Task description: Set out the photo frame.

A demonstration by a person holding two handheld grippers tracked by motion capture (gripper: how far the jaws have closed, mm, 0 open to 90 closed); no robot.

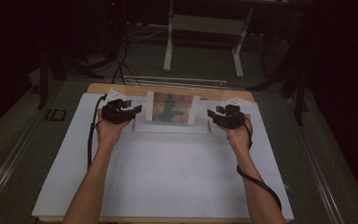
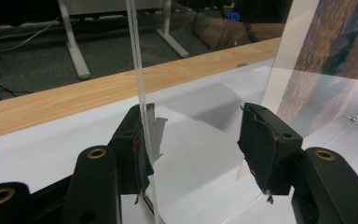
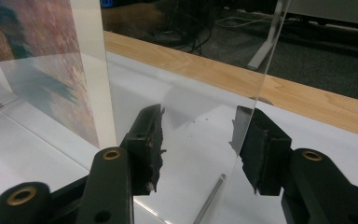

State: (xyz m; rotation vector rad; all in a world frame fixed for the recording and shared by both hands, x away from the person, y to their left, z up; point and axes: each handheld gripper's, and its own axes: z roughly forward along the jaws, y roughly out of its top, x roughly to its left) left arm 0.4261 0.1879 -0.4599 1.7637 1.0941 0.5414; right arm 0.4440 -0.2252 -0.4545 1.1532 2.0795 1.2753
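A clear acrylic picture stand [image 1: 170, 127] stands upright at the far middle of the white mat, holding a blurred colourful print [image 1: 172, 107]. My left gripper [image 1: 133, 107] is at its left side, open. In the left gripper view the clear pane's edge [image 2: 137, 70] runs down against the left pad [image 2: 142, 149], and the right pad is well apart from it. My right gripper [image 1: 212, 113] is at the stand's right side, also open. In the right gripper view the pane's edge [image 3: 270, 56] passes just inside the right pad [image 3: 251, 140], with the print [image 3: 37, 56] to the left.
The white mat [image 1: 168, 177] covers a wooden table whose far edge [image 1: 168, 88] shows behind the stand. A small metal pin [image 2: 352, 118] lies by the stand's base. Beyond the table are a white desk frame [image 1: 168, 46] and floor cables [image 1: 121, 60].
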